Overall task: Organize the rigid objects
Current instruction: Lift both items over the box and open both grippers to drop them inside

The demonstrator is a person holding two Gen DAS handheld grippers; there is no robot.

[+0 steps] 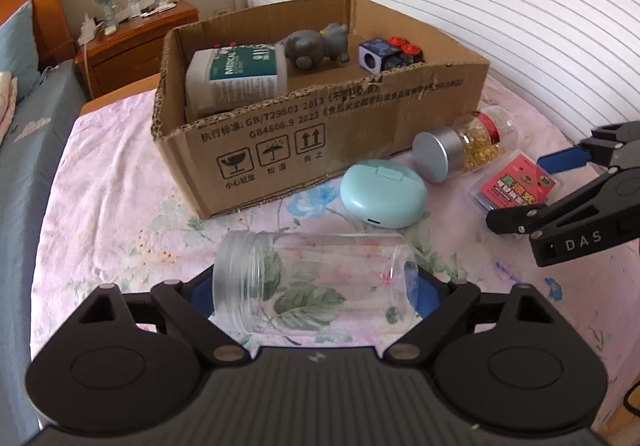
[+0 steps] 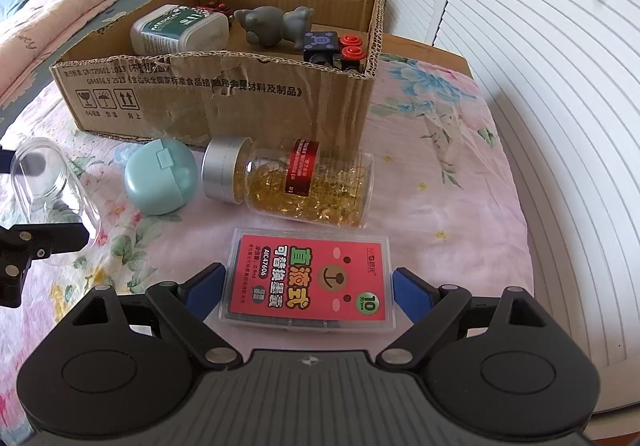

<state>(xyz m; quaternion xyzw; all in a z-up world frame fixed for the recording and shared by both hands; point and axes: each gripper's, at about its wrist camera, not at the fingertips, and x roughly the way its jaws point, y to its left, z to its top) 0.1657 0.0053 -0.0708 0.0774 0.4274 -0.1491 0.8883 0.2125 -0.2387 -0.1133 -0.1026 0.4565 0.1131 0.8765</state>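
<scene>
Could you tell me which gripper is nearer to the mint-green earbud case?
Left. The left gripper straddles the clear jar just in front of the earbud case; the right gripper, around the ink cartridge box, sits farther off.

From my left wrist view, the right gripper (image 1: 560, 182) runs off the right edge. The clear jar (image 1: 316, 282) covers my left gripper's blue pads (image 1: 200, 294), so I can't tell whether they touch it. A red item (image 2: 216, 8) hides behind the white bottle (image 2: 180, 30); I can't identify it.
</scene>
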